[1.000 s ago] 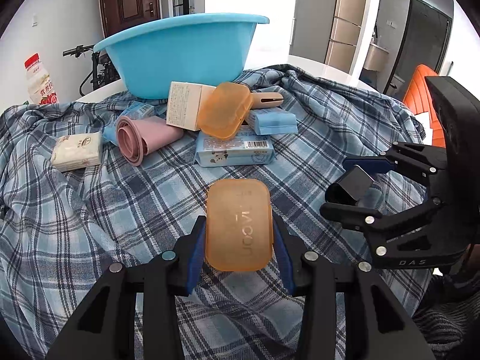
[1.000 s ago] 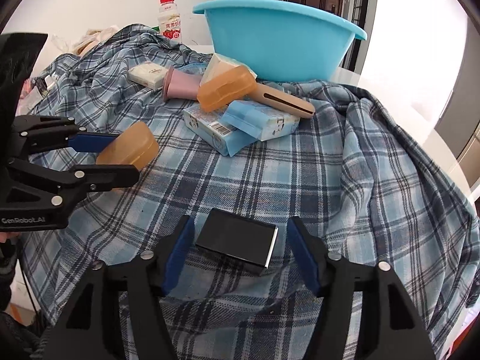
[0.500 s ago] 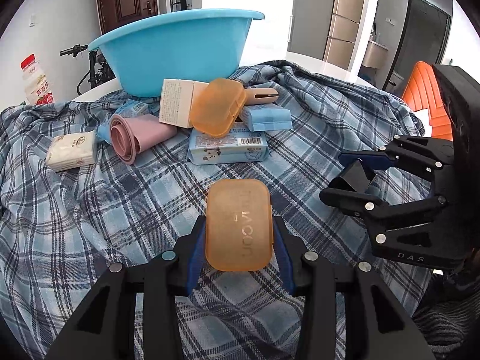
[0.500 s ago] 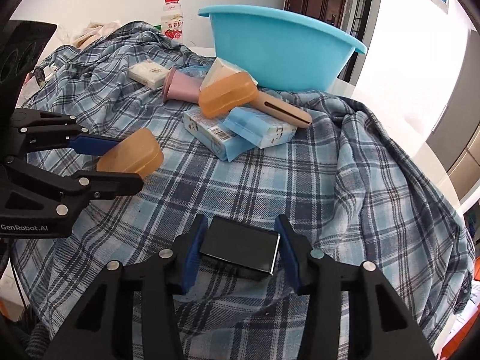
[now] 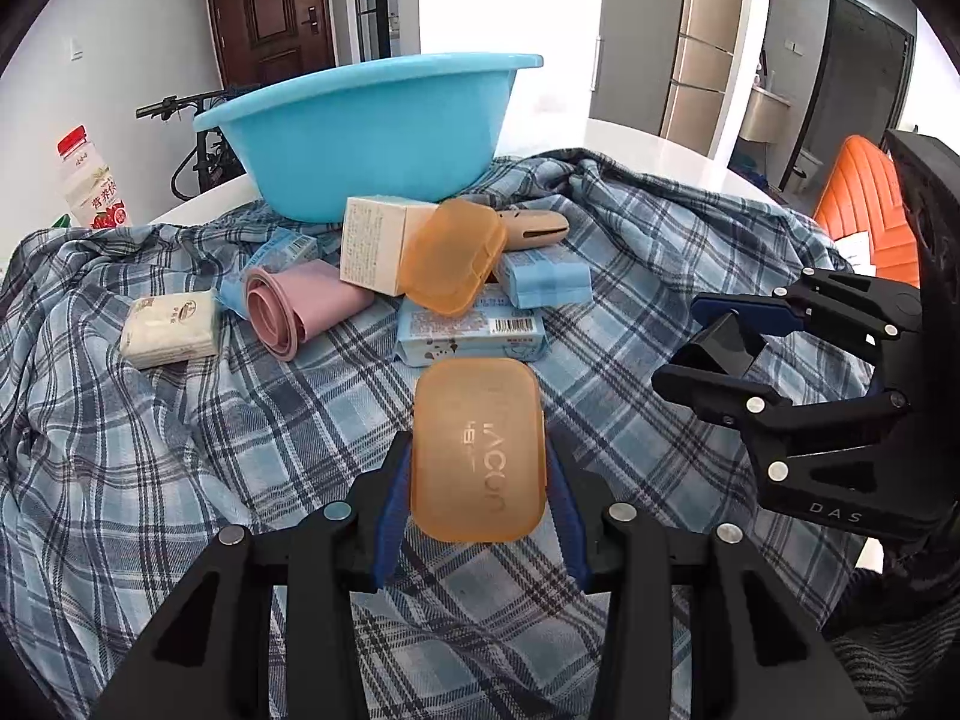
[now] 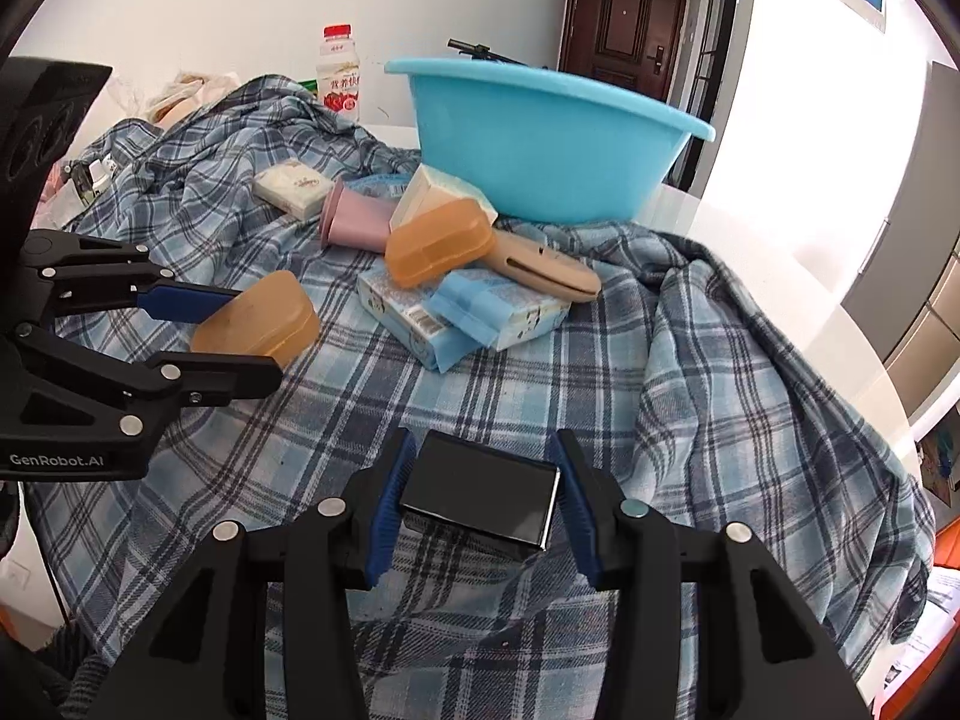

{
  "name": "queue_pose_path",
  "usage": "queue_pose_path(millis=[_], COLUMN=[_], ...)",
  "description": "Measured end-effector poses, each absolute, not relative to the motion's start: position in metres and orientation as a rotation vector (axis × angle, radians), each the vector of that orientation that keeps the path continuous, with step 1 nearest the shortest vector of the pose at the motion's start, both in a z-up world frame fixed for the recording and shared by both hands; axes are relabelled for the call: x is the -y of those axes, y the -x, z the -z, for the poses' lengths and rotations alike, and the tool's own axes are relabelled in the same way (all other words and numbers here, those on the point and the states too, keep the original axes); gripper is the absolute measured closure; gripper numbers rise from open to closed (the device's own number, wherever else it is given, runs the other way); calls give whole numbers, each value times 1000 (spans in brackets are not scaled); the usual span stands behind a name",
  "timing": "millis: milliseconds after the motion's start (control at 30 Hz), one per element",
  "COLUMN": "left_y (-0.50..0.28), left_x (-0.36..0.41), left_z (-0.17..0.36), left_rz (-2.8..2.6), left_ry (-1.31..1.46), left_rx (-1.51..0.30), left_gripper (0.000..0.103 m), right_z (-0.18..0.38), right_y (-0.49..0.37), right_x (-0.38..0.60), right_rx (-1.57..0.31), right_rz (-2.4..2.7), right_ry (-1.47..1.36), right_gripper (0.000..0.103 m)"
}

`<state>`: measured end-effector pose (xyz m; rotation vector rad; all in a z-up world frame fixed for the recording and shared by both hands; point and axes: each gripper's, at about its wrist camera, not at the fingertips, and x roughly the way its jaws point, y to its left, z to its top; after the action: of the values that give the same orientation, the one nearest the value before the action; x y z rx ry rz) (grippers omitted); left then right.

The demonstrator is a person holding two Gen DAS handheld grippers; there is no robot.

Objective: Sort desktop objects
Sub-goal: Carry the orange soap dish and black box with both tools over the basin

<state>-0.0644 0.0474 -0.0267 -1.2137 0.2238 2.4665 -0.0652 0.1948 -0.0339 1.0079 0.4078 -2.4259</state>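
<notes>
My left gripper (image 5: 477, 483) is shut on a translucent orange soap box (image 5: 477, 420), held just above the plaid cloth (image 5: 180, 450); from the right wrist the same orange soap box (image 6: 258, 318) shows between the left gripper's (image 6: 252, 333) fingers. My right gripper (image 6: 480, 483) is shut on a small black box (image 6: 480, 489), its blue pads pressed on both ends. In the left wrist view the right gripper (image 5: 720, 348) holds the black box (image 5: 723, 339) at the right. The blue basin (image 5: 372, 138) stands behind the pile, upright.
A pile lies before the basin: a second orange box (image 5: 453, 255), a cream carton (image 5: 375, 243), a pink cup (image 5: 300, 306) on its side, blue tissue packs (image 5: 474, 333), a white pack (image 5: 171, 327), a beige handle (image 5: 534, 227). A drink bottle (image 5: 90, 186) stands far left.
The right gripper's jaws closed from wide apart onto the black box and stay shut on it. The left gripper keeps its hold on the orange soap box, barely moving.
</notes>
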Motion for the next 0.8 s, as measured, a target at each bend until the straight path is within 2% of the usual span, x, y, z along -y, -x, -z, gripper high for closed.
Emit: queue_pose_path(millis=[800], left_y=[77], left_x=[-51], left_z=[-7], left_rz=[-2488], left_ry=[1153], left_rx=[-226], left_gripper=[58], right_z=[-18], right_y=[77], right_x=[-193], right_rx=[-422], right_rz=[2479], right_ry=[-827], right_gripper=[58])
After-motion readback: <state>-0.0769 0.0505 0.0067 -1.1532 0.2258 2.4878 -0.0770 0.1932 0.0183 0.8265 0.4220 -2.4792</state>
